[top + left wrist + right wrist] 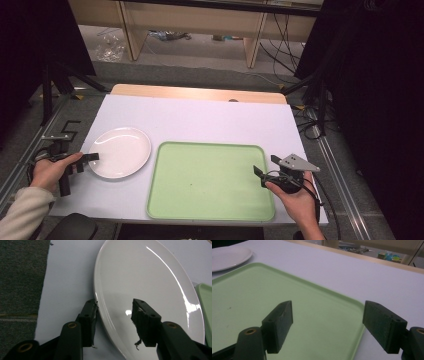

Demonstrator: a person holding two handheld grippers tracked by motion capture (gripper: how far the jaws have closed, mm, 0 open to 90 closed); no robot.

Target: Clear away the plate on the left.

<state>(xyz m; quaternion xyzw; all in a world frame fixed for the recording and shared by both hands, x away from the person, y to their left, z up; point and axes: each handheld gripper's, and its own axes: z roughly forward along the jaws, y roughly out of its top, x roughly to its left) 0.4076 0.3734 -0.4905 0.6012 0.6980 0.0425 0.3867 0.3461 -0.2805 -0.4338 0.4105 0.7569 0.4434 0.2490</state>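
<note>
Left gripper view: your left gripper (113,322) is spread, one jaw outside the white plate's (147,290) rim and one over it, not clamped yet. Your right gripper (329,325) hangs wide apart, empty, over the green tray's (244,300) corner. Plate sits beside the bare tray on the table (210,117); looks like nothing moved yet.

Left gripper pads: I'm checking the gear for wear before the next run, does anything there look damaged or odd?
Yes. In the left gripper view, the black pads of the left gripper look frayed, with loose threads hanging from their edges. The jaws stand open astride the white plate's near rim. The green tray looks intact.
</note>
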